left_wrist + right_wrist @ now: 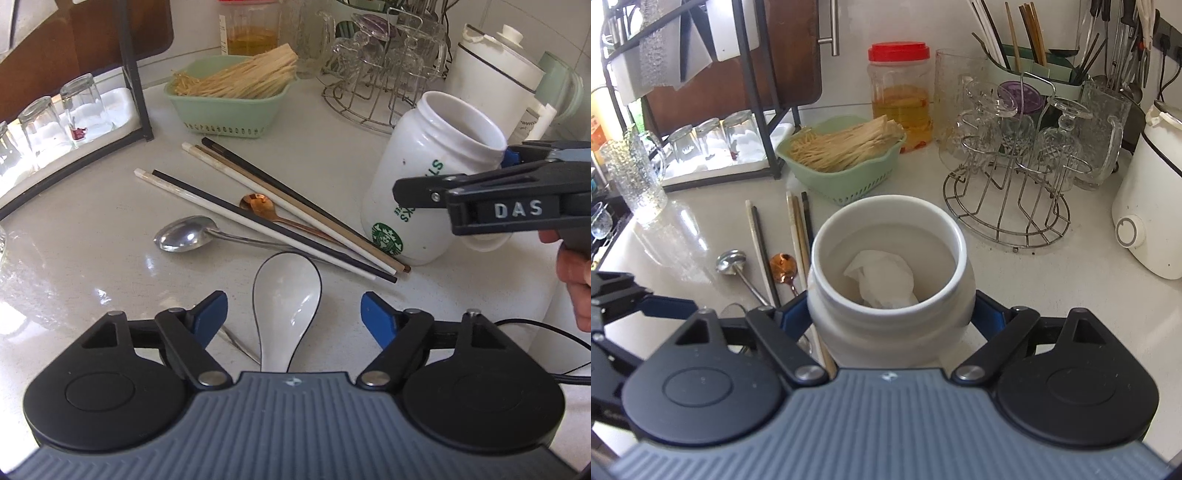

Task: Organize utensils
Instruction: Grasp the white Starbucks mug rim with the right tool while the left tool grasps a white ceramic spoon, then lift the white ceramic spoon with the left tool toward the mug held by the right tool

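The pale, glossy stone bench (92, 229) is carrying everything, and the task is being judged as only just begun. The tall white ceramic jar with a green logo (424, 177) is being held at the right side of the bench, tilted, with its open mouth turned up and away from the utensils. The right gripper (890, 314) is being kept clamped on this jar, one blue pad on each side of its neck. Inside the jar only a crumpled white tissue (882, 277) is being seen; no utensil is lying in it yet.

The utensils are all lying loose on the bench, just to the left of the jar. The bundle of long chopsticks in white, black and tan (266, 210) is being left in a slanted heap, its near tips close to the foot of the jar. The white ceramic soup spoon with a dark rim (286, 295) is lying nearest to the left gripper (295, 317), whose jaws are standing apart with nothing pressed between them; the spoon is lying on the bench under this gap. The silver metal spoon (184, 234) and the small copper spoon (258, 205) are partly crossed by the chopsticks.

So the whole collecting is being left to do.
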Demonstrator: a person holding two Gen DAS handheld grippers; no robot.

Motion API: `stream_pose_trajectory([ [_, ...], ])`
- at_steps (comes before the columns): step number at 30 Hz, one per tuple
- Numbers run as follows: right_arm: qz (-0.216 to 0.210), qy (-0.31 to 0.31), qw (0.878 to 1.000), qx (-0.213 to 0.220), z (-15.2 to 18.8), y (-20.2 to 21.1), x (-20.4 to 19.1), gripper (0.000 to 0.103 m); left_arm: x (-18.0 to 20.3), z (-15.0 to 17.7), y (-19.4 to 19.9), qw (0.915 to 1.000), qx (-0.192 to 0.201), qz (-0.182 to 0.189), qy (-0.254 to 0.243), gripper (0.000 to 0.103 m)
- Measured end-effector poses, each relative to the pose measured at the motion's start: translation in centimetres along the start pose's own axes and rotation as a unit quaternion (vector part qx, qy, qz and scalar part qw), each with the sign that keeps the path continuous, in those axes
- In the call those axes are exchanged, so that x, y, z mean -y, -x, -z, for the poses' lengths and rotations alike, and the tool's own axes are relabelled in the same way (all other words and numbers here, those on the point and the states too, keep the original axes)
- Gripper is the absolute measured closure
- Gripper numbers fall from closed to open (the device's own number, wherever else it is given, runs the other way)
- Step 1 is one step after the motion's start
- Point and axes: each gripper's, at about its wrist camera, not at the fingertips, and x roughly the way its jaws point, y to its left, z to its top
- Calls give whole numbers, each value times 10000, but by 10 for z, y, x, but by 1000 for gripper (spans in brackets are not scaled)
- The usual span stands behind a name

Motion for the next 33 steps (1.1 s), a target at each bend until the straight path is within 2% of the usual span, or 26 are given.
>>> stream_pose_trajectory([
  [10,-18,2,9999,-131,13,16,2,12,7,-4,-13,9995,-37,-270,-163,32],
  [17,-29,-2,9999,-151,17,21,2,12,4,-7,-24,9992,-199,-325,-120,54],
  [21,-32,-18,9998,-187,17,21,2,12,-1,-7,-20,9991,-230,-344,71,54],
  [33,-118,133,9993,-314,18,24,-3,12,-7,-15,19,9977,119,-192,639,54],
])
